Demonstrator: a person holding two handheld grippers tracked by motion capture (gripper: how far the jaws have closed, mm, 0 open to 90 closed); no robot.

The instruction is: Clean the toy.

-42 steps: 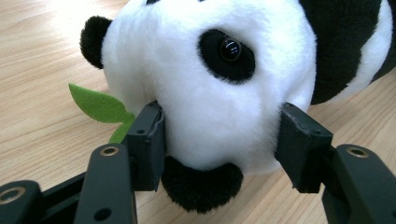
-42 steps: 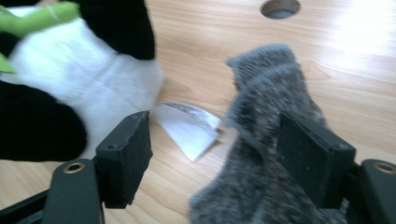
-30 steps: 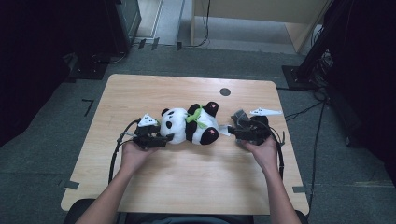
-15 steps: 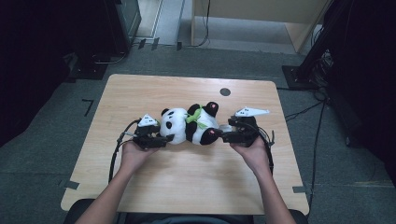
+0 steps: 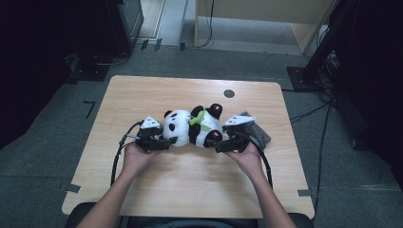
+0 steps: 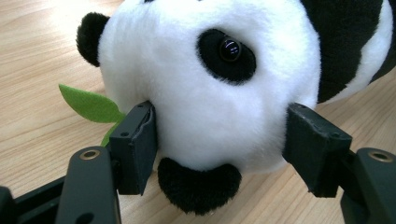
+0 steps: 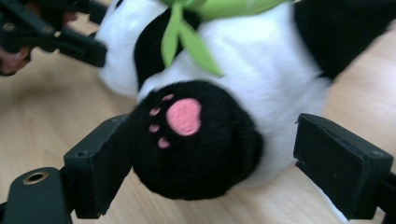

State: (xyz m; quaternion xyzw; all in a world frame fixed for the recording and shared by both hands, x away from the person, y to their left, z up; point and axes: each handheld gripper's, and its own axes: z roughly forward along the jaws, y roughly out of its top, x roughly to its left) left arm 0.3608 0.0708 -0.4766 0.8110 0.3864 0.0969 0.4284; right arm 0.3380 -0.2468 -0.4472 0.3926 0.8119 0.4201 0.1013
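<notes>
A black-and-white plush panda (image 5: pixel 192 127) with a green scarf lies on its side in the middle of the wooden table (image 5: pixel 190 190). My left gripper (image 5: pixel 170 141) is at its head. In the left gripper view the head (image 6: pixel 210 84) sits between both pads of that gripper (image 6: pixel 219 140), which touch the fur; the jaws have just been opening a little. My right gripper (image 5: pixel 216 142) is at the panda's foot. Its jaws (image 7: pixel 210 163) have just been opening and stand around the black paw (image 7: pixel 191 140); one pad touches it and the other stands apart.
A dark crumpled thing (image 5: pixel 256 132) lies on the table just behind my right hand. A small black round mark (image 5: pixel 229 93) sits near the far edge. A green felt leaf (image 6: pixel 88 103) lies beside the panda's head. Dark floor and cables surround the table.
My right gripper has moved left up to the panda's foot, uncovering the dark thing behind it. The left gripper and the panda have stayed in place.
</notes>
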